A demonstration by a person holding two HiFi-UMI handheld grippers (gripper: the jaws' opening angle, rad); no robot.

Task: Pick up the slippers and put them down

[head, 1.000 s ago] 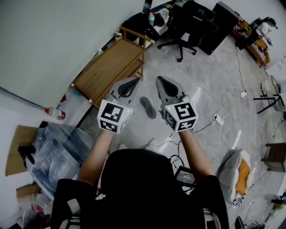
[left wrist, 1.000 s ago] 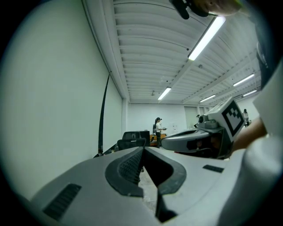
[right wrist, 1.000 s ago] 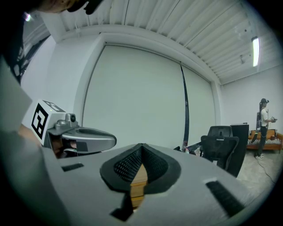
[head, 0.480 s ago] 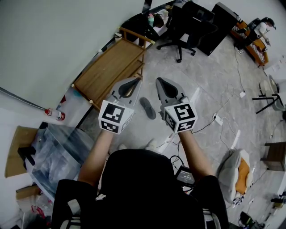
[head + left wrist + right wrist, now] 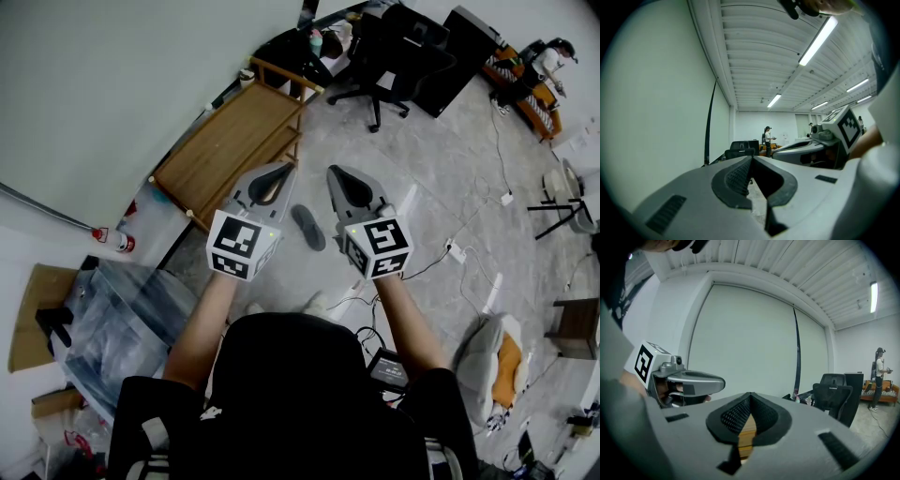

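Note:
One dark slipper (image 5: 307,227) lies on the grey floor, seen in the head view between and below the two grippers. I see no second slipper. My left gripper (image 5: 281,170) and right gripper (image 5: 336,172) are held side by side above the floor, pointing forward, well apart from the slipper. Both are shut with nothing between the jaws. In the left gripper view the left gripper (image 5: 751,159) has its tips meeting, and the right gripper (image 5: 820,145) shows beside it. In the right gripper view the right gripper (image 5: 750,397) is also closed, with the left gripper (image 5: 686,380) alongside.
A low wooden rack (image 5: 225,141) stands against the wall, ahead and left. A black office chair (image 5: 384,56) is farther off. Cables and a power strip (image 5: 457,251) lie on the floor to the right. A plastic-wrapped bundle (image 5: 122,319) sits at the left. A person (image 5: 548,61) stands far off.

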